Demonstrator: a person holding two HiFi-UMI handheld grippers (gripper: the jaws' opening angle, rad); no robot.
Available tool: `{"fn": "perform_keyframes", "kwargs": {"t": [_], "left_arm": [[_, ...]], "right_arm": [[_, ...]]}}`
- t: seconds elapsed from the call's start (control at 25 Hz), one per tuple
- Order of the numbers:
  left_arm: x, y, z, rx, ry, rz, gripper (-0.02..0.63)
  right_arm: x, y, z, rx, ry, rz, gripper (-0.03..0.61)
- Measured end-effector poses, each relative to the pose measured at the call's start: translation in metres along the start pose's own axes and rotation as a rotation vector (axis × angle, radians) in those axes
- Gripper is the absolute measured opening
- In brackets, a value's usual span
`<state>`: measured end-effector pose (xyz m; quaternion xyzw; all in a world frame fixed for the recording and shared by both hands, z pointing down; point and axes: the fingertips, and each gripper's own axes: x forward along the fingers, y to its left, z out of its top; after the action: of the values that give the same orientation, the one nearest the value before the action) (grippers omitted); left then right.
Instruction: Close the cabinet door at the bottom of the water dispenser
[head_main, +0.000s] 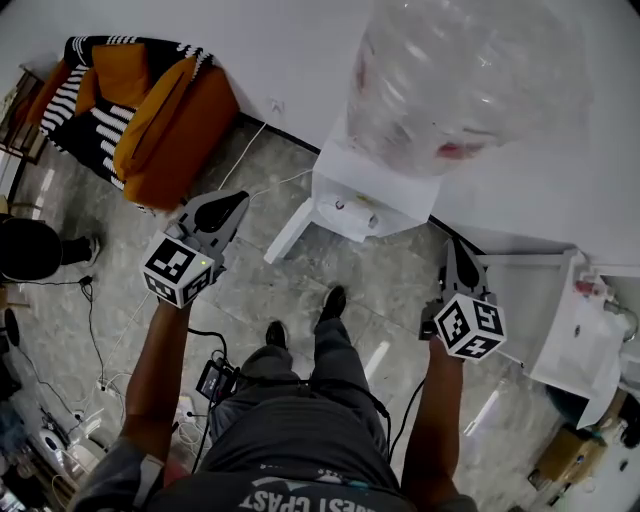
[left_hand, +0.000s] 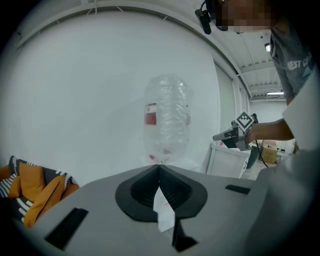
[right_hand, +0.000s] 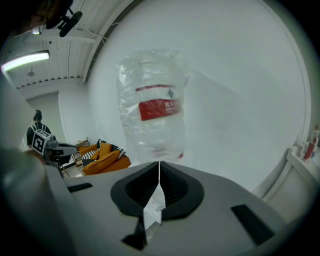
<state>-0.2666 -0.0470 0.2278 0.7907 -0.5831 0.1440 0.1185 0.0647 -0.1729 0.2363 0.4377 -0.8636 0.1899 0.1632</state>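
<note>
The white water dispenser (head_main: 372, 196) stands against the wall with a big clear bottle (head_main: 460, 70) on top. Its bottom cabinet door (head_main: 288, 231) hangs open, swung out to the left over the floor. My left gripper (head_main: 236, 207) hovers left of the door, apart from it, jaws shut and empty. My right gripper (head_main: 457, 257) hangs to the right of the dispenser, also shut with nothing held. In the left gripper view the shut jaws (left_hand: 159, 167) point at the bottle (left_hand: 167, 117). In the right gripper view the shut jaws (right_hand: 159, 164) point at the bottle (right_hand: 152, 100).
An orange sofa with a striped blanket (head_main: 150, 110) sits at the back left. A white cabinet (head_main: 560, 310) stands at the right by the wall. Cables and a power strip (head_main: 100, 385) lie on the floor at left. My shoes (head_main: 335, 300) are just before the dispenser.
</note>
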Motion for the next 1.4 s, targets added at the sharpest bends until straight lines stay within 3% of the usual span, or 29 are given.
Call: {"fn": "perform_keyframes", "kwargs": {"t": [0.52, 1.04, 1.4], "left_arm": [[0.065, 0.008, -0.091, -0.066, 0.13, -0.053, 0.015], [0.121, 0.008, -0.235, -0.162, 0.32, -0.105, 0.015], [0.145, 0.01, -0.312, -0.199, 0.403, -0.124, 0.017]], "right_arm": [[0.048, -0.025, -0.076, 0.048, 0.101, -0.048, 0.031], [0.084, -0.053, -0.155, 0.107, 0.176, -0.117, 0.031], [0.107, -0.064, -0.203, 0.124, 0.217, -0.137, 0.031]]}}
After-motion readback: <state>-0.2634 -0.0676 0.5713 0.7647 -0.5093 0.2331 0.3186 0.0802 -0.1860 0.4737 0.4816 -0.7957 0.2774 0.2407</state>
